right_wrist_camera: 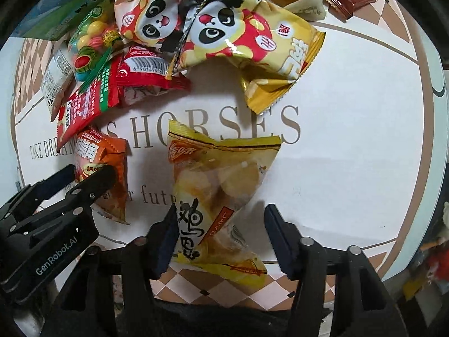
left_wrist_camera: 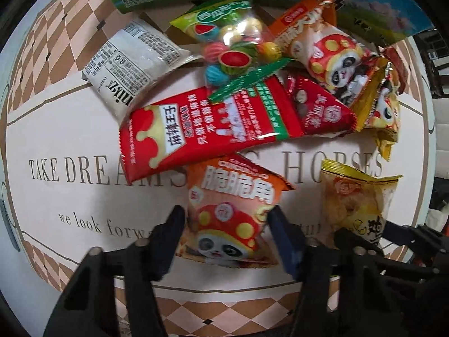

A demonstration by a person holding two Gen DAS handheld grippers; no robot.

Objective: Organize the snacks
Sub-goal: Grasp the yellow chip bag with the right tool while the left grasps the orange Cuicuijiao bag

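While crinkly foil packs (left_wrist_camera: 213, 129) sprawl, grippers (left_wrist_camera: 227, 224) gape.

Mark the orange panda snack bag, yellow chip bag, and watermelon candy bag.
orange panda snack bag (left_wrist_camera: 227, 213): left wrist view, on the red panda hat.
yellow chip bag (right_wrist_camera: 213, 185): right wrist view, on the clear middle.
watermelon candy bag (left_wrist_camera: 233, 42): left wrist view, on the candies.

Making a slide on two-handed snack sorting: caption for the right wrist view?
Right gripper open around a yellow snack bag; left gripper at an orange panda bag.
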